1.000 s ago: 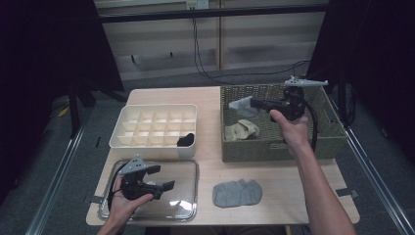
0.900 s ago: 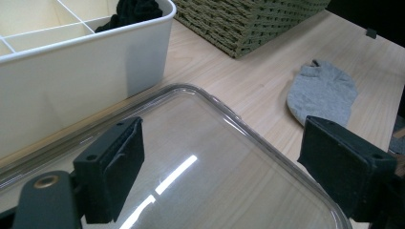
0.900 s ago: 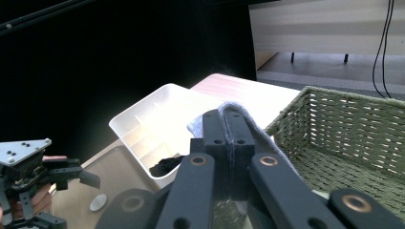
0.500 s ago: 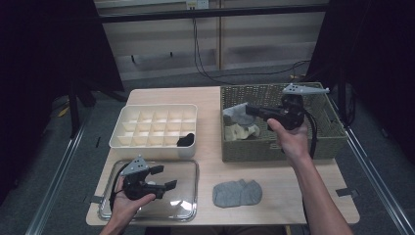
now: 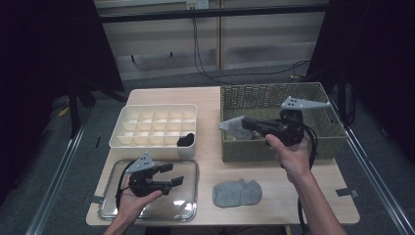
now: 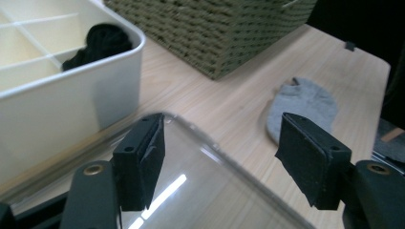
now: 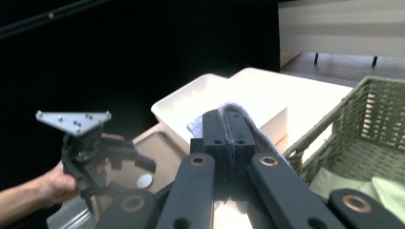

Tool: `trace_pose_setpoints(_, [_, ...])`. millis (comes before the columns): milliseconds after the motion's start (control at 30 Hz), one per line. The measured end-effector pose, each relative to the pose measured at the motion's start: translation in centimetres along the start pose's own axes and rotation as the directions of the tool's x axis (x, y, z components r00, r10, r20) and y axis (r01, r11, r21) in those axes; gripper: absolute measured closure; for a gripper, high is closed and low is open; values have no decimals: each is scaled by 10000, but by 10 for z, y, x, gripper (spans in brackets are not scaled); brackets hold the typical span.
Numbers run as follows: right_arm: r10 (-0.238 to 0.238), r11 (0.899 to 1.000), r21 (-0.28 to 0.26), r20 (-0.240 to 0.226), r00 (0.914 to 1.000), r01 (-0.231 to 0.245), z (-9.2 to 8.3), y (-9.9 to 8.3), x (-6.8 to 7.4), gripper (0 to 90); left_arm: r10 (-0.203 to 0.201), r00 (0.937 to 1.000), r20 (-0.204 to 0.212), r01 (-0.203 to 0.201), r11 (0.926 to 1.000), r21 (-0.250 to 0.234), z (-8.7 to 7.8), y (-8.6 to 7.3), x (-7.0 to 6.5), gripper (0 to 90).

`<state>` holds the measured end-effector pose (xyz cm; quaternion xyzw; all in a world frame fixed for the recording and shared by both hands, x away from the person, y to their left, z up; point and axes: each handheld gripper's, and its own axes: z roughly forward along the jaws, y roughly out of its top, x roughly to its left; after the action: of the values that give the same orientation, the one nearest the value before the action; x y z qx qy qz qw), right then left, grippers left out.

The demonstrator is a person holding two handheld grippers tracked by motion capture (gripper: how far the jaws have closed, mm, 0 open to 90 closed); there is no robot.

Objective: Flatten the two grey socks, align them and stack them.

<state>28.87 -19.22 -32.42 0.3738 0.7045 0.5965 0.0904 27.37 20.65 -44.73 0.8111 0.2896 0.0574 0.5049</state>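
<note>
Wooden table (image 5: 205, 161) under dim light: the right gripper (image 5: 247, 125) pinches a grey sock (image 5: 234, 127) just above the wicker basket's (image 5: 274, 95) near edge. Left gripper (image 5: 171, 174), jaws apart and lately narrowing on nothing, hovers over a clear lid (image 5: 188, 196).

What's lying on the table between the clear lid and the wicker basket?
A grey sock lies flat on the bare wood between the clear lid and the wicker basket, touching neither. Both the high view and the left gripper view show it.
</note>
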Motion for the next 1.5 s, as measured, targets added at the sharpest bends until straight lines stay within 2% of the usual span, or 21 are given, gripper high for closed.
trace_pose_setpoints(300, [-18,9996,274,-9,10000,18,-10,-20,18,900,357,9991,215,-353,9992,-187,4,16,-5,395])
trace_pose_setpoints(433, [117,9992,375,-15,9999,-117,-10,-34,19,900,324,9991,287,-313,9989,-362,7,22,-8,417])
trace_pose_setpoints(600, [202,9980,598,-68,9998,-197,-9,-50,25,899,482,9973,555,-456,9979,-470,13,29,-16,448])
trace_pose_setpoints(733, [287,9972,697,-163,9995,-275,-6,-61,28,900,583,9960,684,-556,9977,-400,17,31,-20,475])
trace_pose_setpoints(967, [589,9926,1073,-220,9980,-562,1,-89,28,899,844,9904,1092,-828,9964,-195,29,35,-31,498])
trace_pose_setpoints(1067, [749,9900,1217,-235,9969,-715,5,-100,28,900,925,9855,1424,-891,9956,-296,34,36,-36,512])
trace_pose_setpoints(1133, [856,9879,1323,-328,9958,-805,9,-106,27,899,978,9826,1576,-963,9952,-171,38,36,-39,520])
trace_pose_setpoints(1233, [955,9850,1475,-343,9948,-894,15,-113,25,899,1036,9800,1701,-1048,9945,-21,46,35,-41,536])
trace_pose_setpoints(1300, [1045,9841,1476,-330,9940,-986,17,-115,24,899,881,9795,1809,-901,9959,31,51,34,-42,547])
trace_pose_setpoints(1367, [1089,9831,1518,-345,9935,-1024,19,-118,24,900,974,9769,1901,-1031,9945,201,57,33,-42,557])
trace_pose_setpoints(1500, [1088,9811,1650,-385,9933,-1011,22,-121,24,899,854,9736,2118,-954,9947,373,68,30,-44,531])
